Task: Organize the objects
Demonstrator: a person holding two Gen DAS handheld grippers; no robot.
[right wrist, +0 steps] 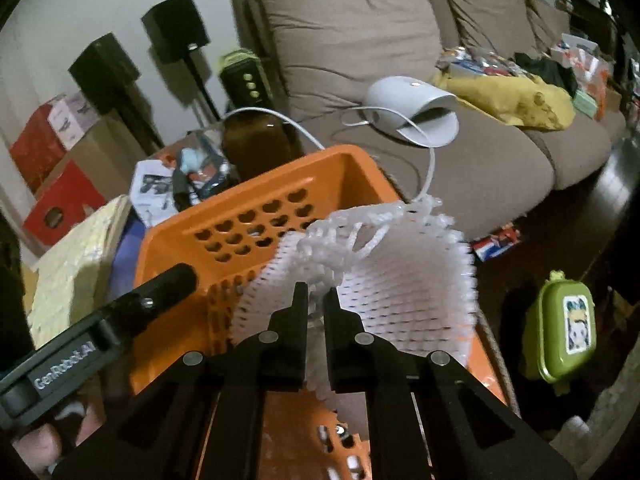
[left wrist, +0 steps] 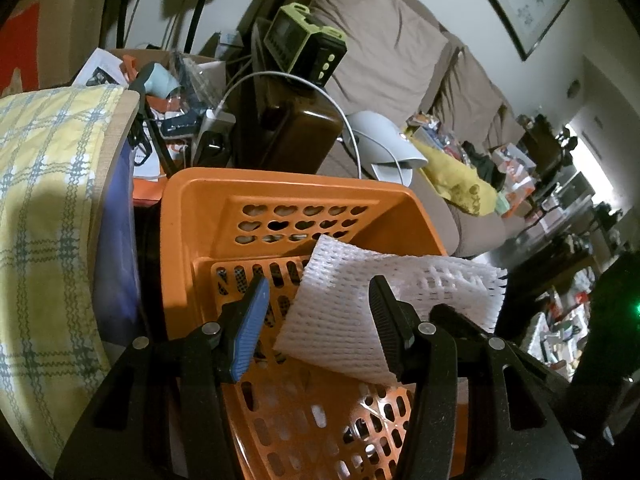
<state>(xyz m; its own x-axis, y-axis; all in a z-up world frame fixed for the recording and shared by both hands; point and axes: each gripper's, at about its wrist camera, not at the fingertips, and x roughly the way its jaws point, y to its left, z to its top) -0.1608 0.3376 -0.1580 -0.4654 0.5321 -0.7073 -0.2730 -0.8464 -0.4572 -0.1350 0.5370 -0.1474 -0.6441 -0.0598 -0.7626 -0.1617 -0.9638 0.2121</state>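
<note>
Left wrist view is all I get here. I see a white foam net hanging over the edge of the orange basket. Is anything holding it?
Observer: Yes. The right gripper has its jaws shut on a bunched fold of the foam net, just above the orange basket.
Operator: Okay. Is there anything else nearby to tidy that my view misses?
Observer: A green lidded box with a picture sticker on its lid sits on the dark floor, to the right of the basket.
</note>
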